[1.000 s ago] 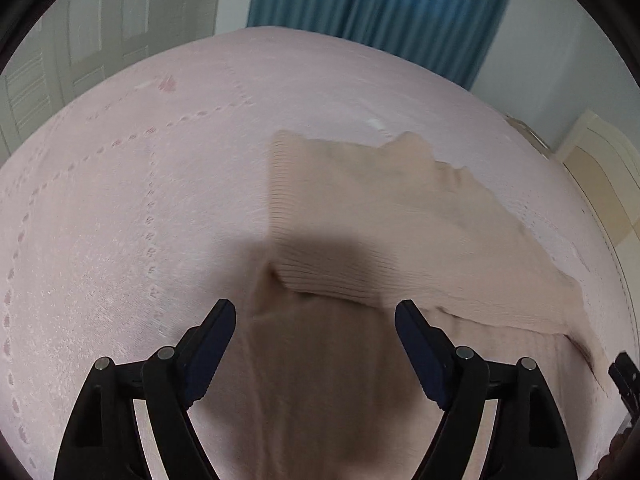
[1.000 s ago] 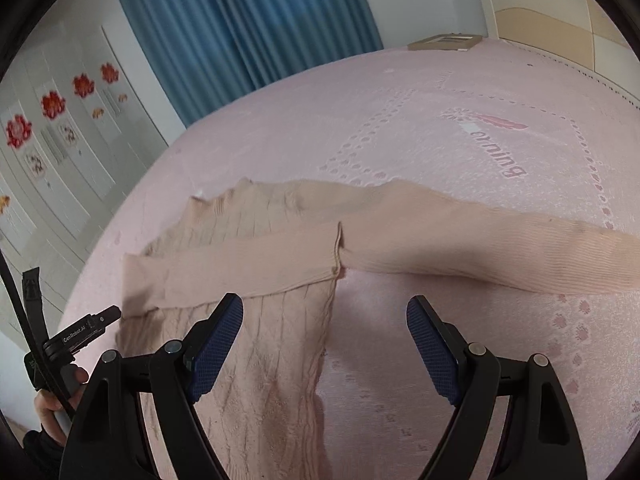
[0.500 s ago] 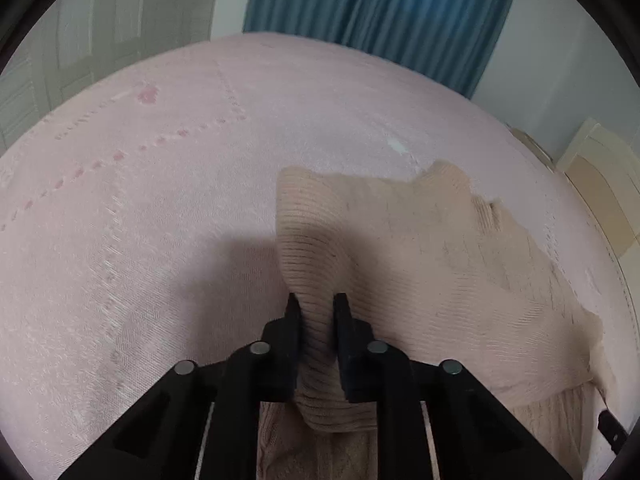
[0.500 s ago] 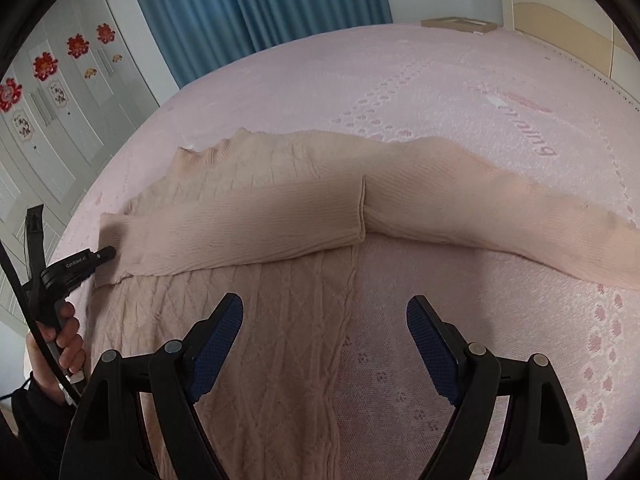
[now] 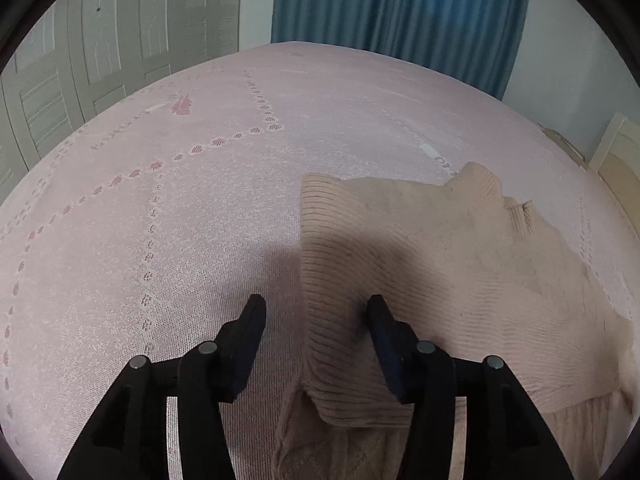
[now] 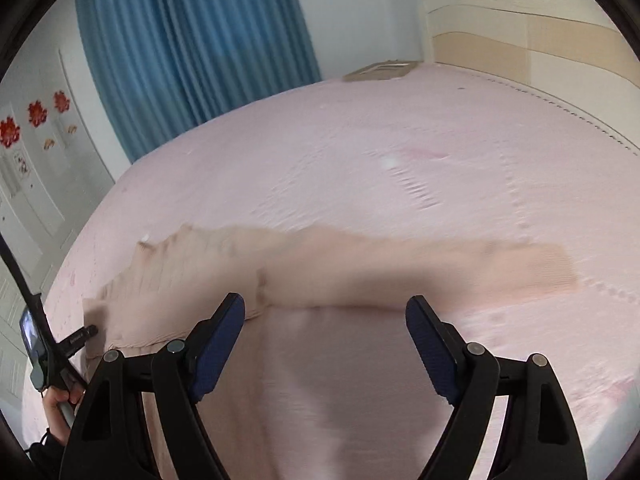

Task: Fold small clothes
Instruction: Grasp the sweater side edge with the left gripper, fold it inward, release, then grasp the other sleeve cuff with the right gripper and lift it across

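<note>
A beige knit sweater lies flat on the pink bedspread. One ribbed sleeve is folded across its body. My left gripper is open, its jaws on either side of the folded sleeve's left edge, low over the cloth. In the right wrist view the sweater is blurred, with its other sleeve stretched out to the right. My right gripper is open and empty above the sweater's body. The left gripper shows at the sweater's far left edge.
Blue curtains and pale wardrobe doors stand beyond the bed. A cream headboard is at the right. A cardboard box sits past the bed's far edge.
My left gripper shut on the folded sleeve's edge, then opened again and let it go. My right gripper swung up and right over the sweater, staying open.
</note>
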A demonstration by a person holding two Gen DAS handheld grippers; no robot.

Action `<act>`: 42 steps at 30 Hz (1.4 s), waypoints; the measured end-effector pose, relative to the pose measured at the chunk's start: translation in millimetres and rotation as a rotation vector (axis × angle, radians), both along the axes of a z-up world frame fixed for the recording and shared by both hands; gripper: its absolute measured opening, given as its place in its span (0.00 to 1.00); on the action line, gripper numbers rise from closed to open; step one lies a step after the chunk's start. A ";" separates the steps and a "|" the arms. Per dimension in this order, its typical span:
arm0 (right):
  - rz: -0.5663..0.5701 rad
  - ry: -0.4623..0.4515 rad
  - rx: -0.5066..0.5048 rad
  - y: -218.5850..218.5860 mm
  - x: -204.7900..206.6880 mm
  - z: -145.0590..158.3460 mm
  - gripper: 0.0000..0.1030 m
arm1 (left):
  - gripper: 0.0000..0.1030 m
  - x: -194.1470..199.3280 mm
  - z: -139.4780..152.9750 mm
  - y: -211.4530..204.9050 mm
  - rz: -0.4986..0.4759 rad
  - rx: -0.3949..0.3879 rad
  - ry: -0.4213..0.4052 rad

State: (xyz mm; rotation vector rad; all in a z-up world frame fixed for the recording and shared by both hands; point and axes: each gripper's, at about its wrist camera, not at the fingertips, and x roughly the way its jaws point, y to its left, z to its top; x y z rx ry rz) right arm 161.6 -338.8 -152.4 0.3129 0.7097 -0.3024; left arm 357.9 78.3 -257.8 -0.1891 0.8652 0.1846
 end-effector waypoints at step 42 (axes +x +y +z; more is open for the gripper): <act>-0.311 0.008 -0.165 -108.1 23.2 27.9 0.05 | 0.74 -21.7 32.2 -6.8 -0.017 0.029 -0.023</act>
